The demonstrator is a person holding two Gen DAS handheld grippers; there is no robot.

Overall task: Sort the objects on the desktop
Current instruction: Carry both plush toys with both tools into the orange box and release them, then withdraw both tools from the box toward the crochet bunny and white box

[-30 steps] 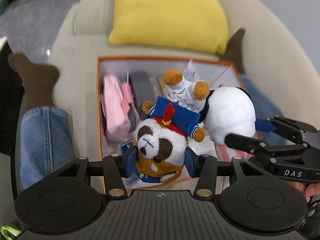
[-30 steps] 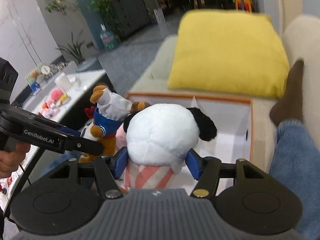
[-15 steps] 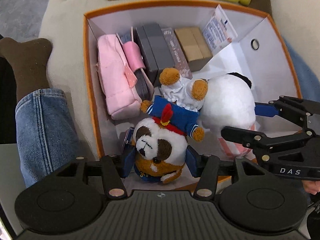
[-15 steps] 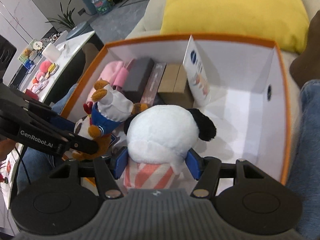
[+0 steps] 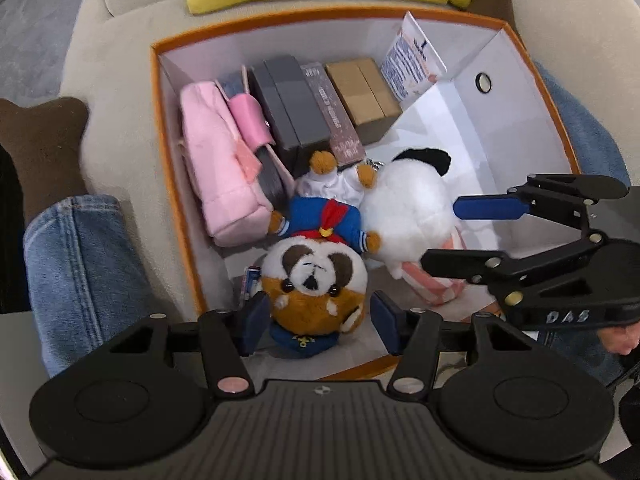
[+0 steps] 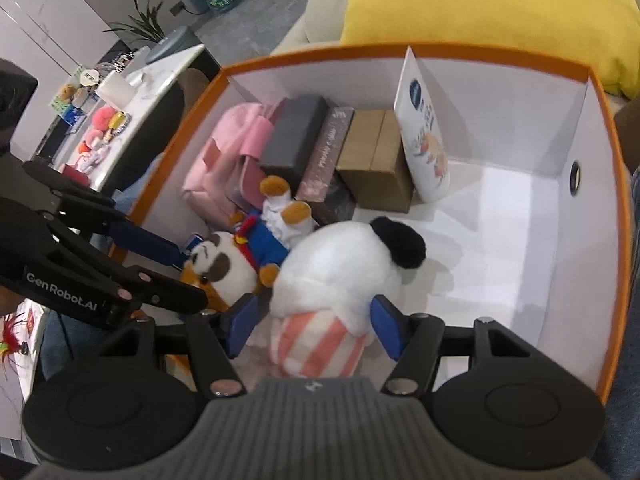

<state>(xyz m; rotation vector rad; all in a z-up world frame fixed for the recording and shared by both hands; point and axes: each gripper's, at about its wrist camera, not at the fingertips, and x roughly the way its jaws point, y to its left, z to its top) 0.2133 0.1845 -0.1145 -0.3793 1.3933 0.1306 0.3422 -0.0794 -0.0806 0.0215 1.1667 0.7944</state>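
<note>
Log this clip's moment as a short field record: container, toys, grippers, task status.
container: orange-rimmed box, white inside, resting on a beige sofa
contents along far wall: pink pouch, grey boxes, brown carton
left gripper: jaws just opening, gaps beside the sailor plush
right gripper: straddles the white plush; contact unclear
status: both toys lowered into the box

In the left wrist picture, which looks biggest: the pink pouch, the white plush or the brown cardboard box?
1. Pink pouch and white plush: alike, and the plush sits nearer, so unsure.
2. Brown cardboard box: smallest.
</note>
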